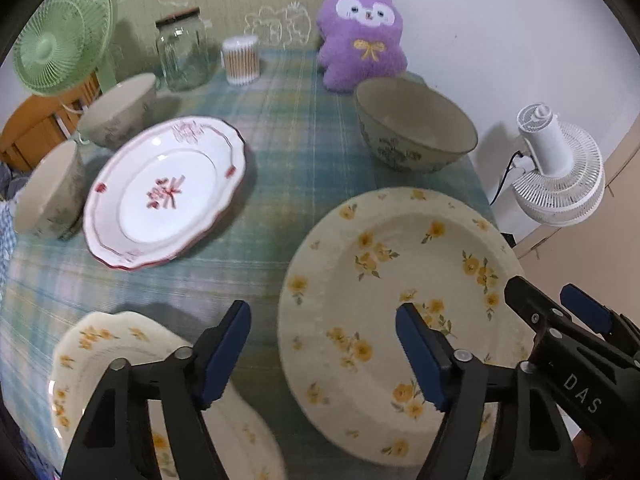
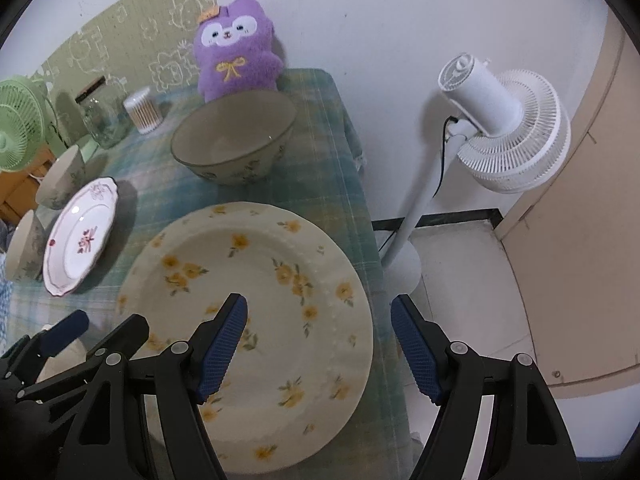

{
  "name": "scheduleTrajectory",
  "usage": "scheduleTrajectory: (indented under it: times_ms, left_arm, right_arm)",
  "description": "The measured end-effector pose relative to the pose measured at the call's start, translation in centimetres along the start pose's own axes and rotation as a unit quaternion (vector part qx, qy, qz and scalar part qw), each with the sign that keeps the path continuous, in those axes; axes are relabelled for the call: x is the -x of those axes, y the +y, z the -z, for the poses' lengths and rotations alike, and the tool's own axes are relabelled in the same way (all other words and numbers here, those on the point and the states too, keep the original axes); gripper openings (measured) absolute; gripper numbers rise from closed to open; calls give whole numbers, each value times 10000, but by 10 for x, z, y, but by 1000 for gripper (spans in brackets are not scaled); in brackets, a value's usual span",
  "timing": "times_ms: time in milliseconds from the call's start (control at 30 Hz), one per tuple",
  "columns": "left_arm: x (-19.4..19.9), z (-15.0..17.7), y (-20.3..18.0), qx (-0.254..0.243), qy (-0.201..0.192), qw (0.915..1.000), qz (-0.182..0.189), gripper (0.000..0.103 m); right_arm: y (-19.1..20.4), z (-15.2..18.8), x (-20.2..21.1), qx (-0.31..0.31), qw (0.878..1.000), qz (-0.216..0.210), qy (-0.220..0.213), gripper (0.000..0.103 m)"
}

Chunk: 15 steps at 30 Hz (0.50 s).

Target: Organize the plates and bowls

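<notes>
A large cream plate with yellow flowers (image 1: pixel 400 280) (image 2: pixel 256 288) lies at the table's near right. A second yellow-flowered plate (image 1: pixel 100 360) lies near left, under my left gripper's left finger. A white plate with red trim (image 1: pixel 168 192) (image 2: pixel 80 236) sits left of centre. A big green-patterned bowl (image 1: pixel 416 128) (image 2: pixel 236 144) stands beyond the large plate. Two smaller bowls (image 1: pixel 120 108) (image 1: pixel 52 196) stand at the left. My left gripper (image 1: pixel 322 356) is open and empty between the two yellow plates. My right gripper (image 2: pixel 318 354) is open and empty, straddling the large plate's right rim.
A purple plush toy (image 1: pixel 362 36), a glass jar (image 1: pixel 182 56) and a tub of cotton swabs (image 1: pixel 240 60) stand at the back. A green fan (image 1: pixel 60 36) is at the far left. A white floor fan (image 2: pixel 504 128) stands off the table's right edge (image 2: pixel 368 232).
</notes>
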<state>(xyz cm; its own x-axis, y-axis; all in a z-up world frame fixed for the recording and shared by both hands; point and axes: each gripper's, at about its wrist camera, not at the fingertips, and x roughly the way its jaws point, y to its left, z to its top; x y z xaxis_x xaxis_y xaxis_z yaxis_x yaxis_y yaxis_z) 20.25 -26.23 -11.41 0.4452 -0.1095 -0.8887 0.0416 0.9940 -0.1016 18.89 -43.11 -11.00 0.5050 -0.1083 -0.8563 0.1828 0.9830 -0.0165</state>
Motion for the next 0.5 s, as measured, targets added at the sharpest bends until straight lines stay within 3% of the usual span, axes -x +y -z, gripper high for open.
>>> scheduleTrajectory:
  times_ms: [500]
  left_arm:
    - [-37,-1,-9,88,306,9990,-303,60]
  right_arm:
    - [-6,-9,-47,255,9988,-195,377,77]
